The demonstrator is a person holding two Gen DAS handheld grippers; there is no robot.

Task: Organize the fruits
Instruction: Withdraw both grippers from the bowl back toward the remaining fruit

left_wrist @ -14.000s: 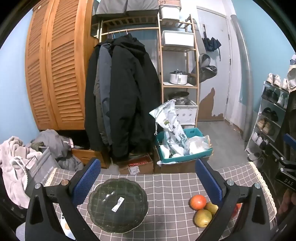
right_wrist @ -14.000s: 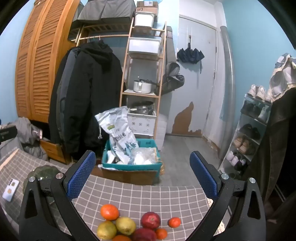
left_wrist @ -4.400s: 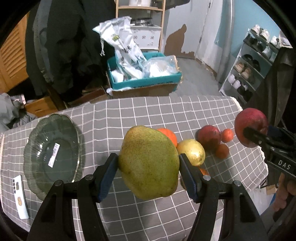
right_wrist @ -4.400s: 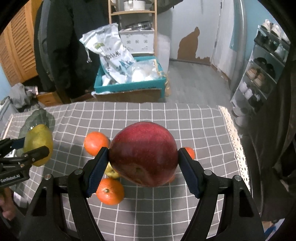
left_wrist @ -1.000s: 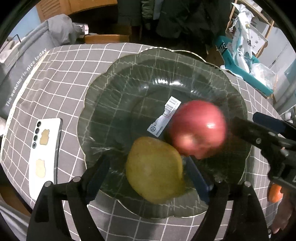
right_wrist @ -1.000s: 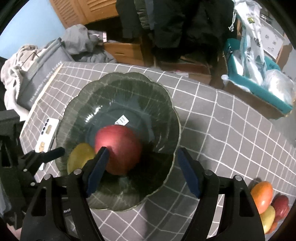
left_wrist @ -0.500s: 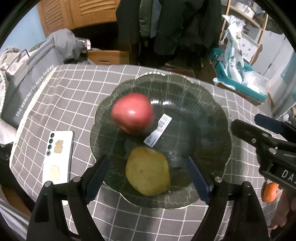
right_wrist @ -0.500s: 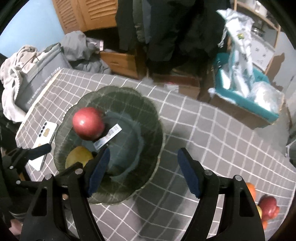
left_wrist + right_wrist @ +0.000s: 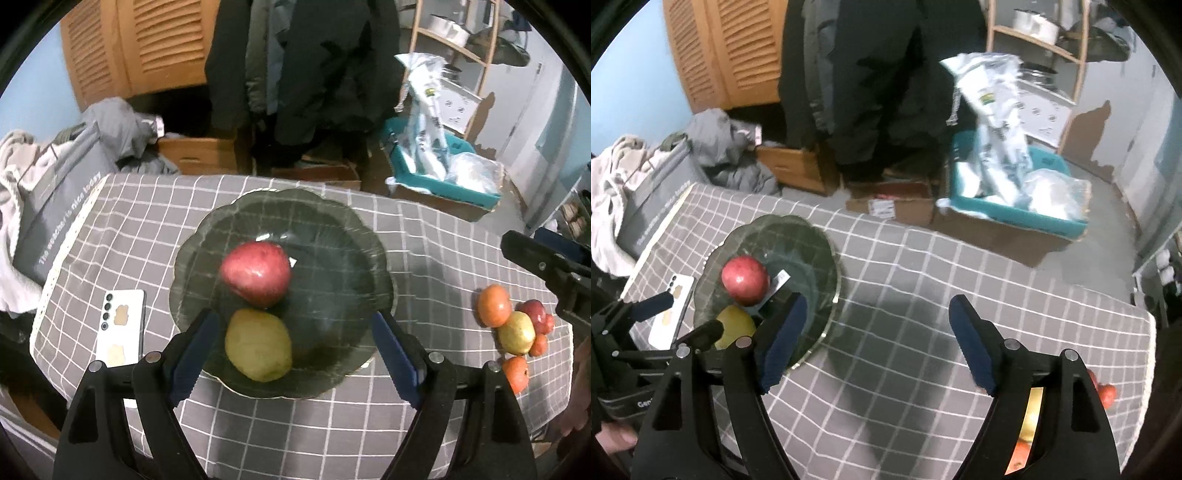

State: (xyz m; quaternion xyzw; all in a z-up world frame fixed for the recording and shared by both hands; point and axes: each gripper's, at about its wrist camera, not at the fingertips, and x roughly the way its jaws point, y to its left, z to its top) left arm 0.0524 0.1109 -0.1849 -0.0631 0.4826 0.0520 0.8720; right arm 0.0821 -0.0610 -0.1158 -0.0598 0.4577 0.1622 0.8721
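Now both my grippers, left (image 9: 291, 347) and right (image 9: 875, 332), gape empty; the firm, smooth round orange (image 9: 494, 305) wants a mid-girth hold.

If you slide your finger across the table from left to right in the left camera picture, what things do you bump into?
phone → glass bowl with the red apple and pear in it → pile of fruit → right hand-held gripper

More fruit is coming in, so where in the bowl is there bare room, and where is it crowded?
The glass bowl is bare on its right half, between the red apple and the right rim. Its left and near parts are crowded: the pear lies against the apple. Bare cloth lies between bowl and fruit pile.
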